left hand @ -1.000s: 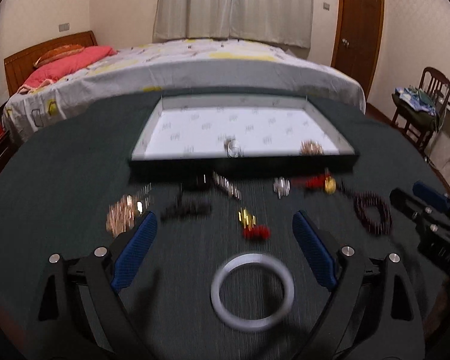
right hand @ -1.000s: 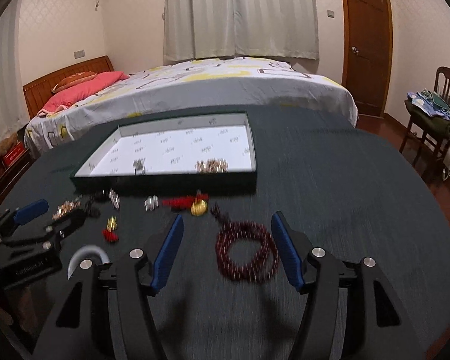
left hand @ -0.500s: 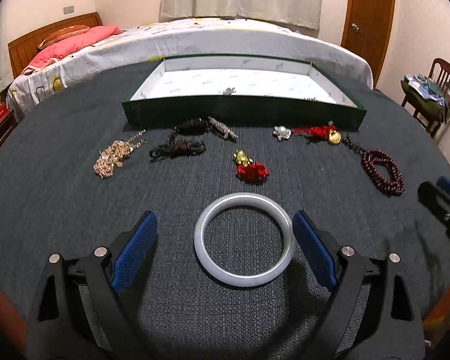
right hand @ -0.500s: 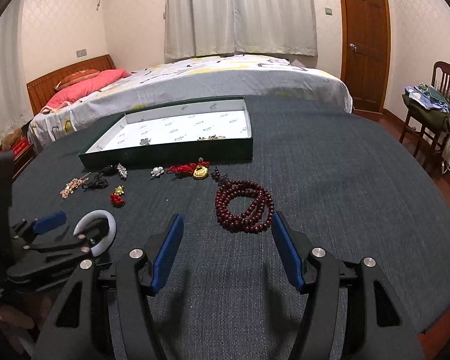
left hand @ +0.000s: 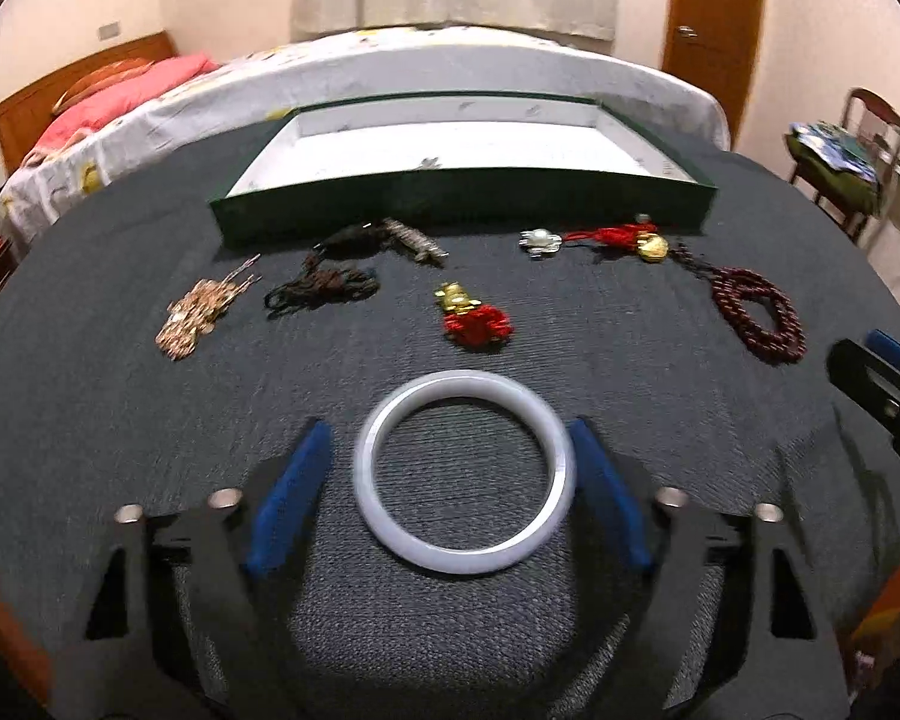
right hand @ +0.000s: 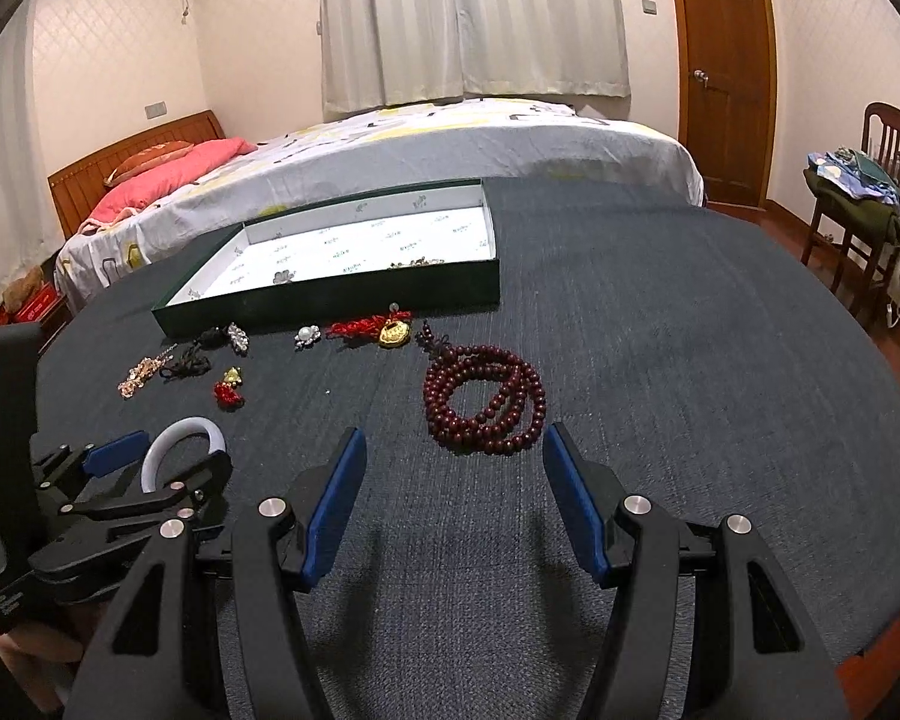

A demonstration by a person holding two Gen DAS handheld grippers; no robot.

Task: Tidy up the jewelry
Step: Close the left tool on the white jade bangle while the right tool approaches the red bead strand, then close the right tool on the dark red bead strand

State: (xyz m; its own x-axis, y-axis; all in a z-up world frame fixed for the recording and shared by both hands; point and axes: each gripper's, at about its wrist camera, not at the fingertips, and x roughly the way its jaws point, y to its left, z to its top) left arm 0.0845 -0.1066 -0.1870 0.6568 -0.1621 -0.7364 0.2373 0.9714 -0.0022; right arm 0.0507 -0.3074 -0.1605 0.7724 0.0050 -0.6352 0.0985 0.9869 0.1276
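Note:
A white bangle [left hand: 465, 471] lies flat on the dark tablecloth, between the blue pads of my open left gripper [left hand: 453, 450]; the right pad sits close to its rim. The bangle also shows in the right wrist view [right hand: 180, 441]. My right gripper [right hand: 453, 450] is open and empty, just short of a dark red bead necklace [right hand: 486, 399]. A green tray [left hand: 462, 204] with a white lining stands at the back with a few small pieces in it.
Loose on the cloth in front of the tray: a gold chain cluster [left hand: 201, 309], a black cord [left hand: 321, 291], a red knot charm [left hand: 474, 321], a pearl brooch [left hand: 540, 240], a red tassel with gold pendant [left hand: 630, 238]. A bed stands behind the table.
My left gripper has moved forward and lower, so the bangle now lies between its pads. My right gripper has moved closer to the bead necklace.

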